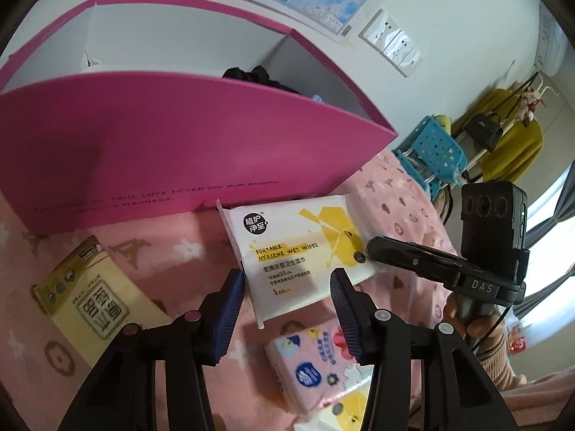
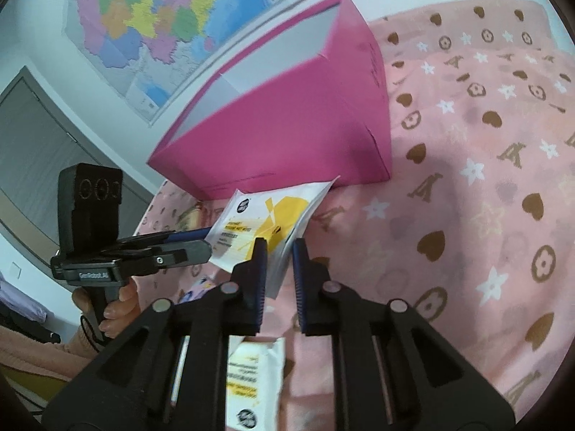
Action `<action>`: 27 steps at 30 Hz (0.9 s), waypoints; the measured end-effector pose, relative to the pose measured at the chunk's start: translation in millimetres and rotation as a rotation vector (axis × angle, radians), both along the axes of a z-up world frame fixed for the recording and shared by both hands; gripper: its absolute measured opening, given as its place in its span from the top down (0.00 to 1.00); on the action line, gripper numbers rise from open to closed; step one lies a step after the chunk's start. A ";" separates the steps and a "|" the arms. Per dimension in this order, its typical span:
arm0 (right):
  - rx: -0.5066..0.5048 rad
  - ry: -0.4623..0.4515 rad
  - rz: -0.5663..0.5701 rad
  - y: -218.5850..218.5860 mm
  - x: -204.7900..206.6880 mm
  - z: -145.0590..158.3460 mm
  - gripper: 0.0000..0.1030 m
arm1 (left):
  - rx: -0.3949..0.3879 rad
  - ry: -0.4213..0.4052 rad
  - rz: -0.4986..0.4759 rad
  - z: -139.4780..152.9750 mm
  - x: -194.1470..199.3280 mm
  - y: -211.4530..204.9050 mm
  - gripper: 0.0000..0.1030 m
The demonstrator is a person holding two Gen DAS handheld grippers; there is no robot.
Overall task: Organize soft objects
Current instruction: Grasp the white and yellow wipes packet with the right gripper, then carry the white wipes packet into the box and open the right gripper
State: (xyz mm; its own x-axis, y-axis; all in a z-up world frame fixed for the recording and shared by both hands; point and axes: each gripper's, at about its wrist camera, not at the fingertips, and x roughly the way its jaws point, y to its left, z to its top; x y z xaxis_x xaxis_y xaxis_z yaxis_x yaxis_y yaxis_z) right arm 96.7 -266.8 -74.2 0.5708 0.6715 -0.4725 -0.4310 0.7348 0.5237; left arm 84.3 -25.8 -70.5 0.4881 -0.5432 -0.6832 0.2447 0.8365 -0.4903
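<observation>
Now, flat glossy wipes pack [image 1: 294, 248], right jaws pinching its edge, left jaws apart

The left gripper [image 1: 287, 287] is pointing steeply downward, its blue ribbed fingers [image 1: 226, 319] standing apart with a clear gap between them. The right gripper [image 2: 280, 255] is angling down more gently, its fingers [image 2: 259, 269] drawn close together yet not touching. A hand [image 2: 115, 305] is wrapping around the left gripper's handle, and another hand [image 1: 481, 327] is gripping the right gripper's handle, a pink sleeve [image 2: 32, 352] trailing behind.
</observation>
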 end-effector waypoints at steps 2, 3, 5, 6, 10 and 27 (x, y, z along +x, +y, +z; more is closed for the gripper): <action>-0.009 -0.026 0.016 3.6 -7.9 7.8 0.84 | 0.004 -0.016 0.003 5.3 -5.3 1.3 0.52; -0.014 -0.034 0.020 5.5 -10.5 10.8 0.84 | 0.006 -0.030 0.005 10.2 -10.0 2.5 0.52; -0.026 -0.059 0.031 9.9 -16.6 19.5 0.84 | 0.009 -0.049 0.008 17.3 -15.4 4.8 0.52; -0.027 -0.074 0.042 12.5 -19.4 24.8 0.84 | 0.018 -0.067 0.014 23.2 -20.3 5.7 0.52; -0.043 -0.132 0.073 23.7 -27.9 43.9 0.84 | 0.058 -0.128 0.035 42.9 -33.8 9.4 0.52; -0.065 -0.253 0.161 70.2 38.0 111.3 0.84 | 0.134 -0.308 0.178 113.3 -0.1 62.8 0.52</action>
